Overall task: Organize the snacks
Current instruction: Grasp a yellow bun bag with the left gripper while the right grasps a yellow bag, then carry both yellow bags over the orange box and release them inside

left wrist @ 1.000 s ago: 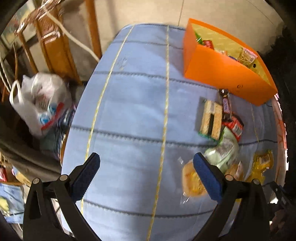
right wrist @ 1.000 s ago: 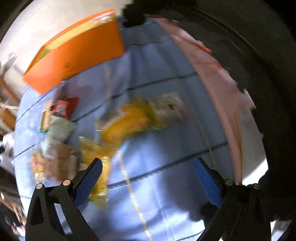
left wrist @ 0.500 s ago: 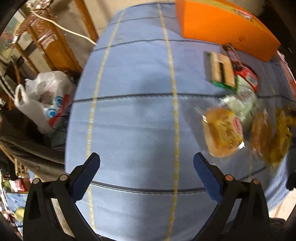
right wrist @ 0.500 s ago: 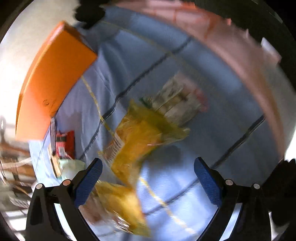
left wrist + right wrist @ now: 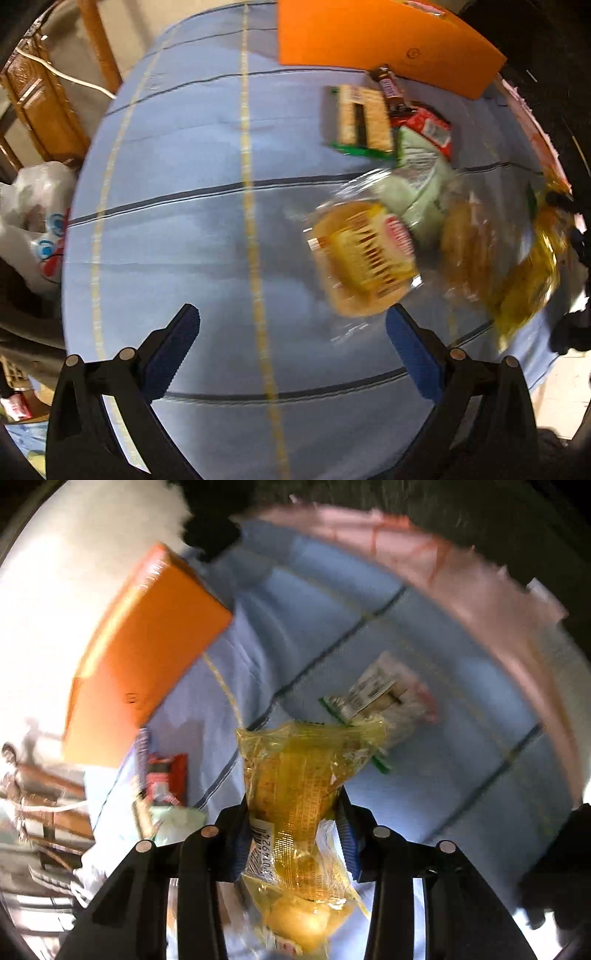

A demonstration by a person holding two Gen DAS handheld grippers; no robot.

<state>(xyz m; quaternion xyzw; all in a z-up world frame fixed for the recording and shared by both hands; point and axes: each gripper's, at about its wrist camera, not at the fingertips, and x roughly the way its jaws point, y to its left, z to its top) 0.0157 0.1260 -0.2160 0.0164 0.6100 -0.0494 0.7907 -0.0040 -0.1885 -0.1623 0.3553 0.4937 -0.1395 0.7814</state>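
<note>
The right gripper [image 5: 293, 834] is closing its blue pads on a crinkled yellow transparent snack packet [image 5: 295, 786], long axis running away from the camera; its near end is blurred. The left gripper [image 5: 291, 345] gapes wide over the blue striped tablecloth [image 5: 177, 229]. Farther off, a smeared clear-wrapped round cake [image 5: 364, 258], then the orange box [image 5: 373, 40] at the cloth's far edge, top cut off.

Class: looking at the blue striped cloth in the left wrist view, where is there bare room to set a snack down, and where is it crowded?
Free: the wide stretch of blue cloth left of the yellow stripe, and the patch ahead of the left gripper. Crowded: the right side, from the orange box down past the cracker pack to the round bun pack.
</note>
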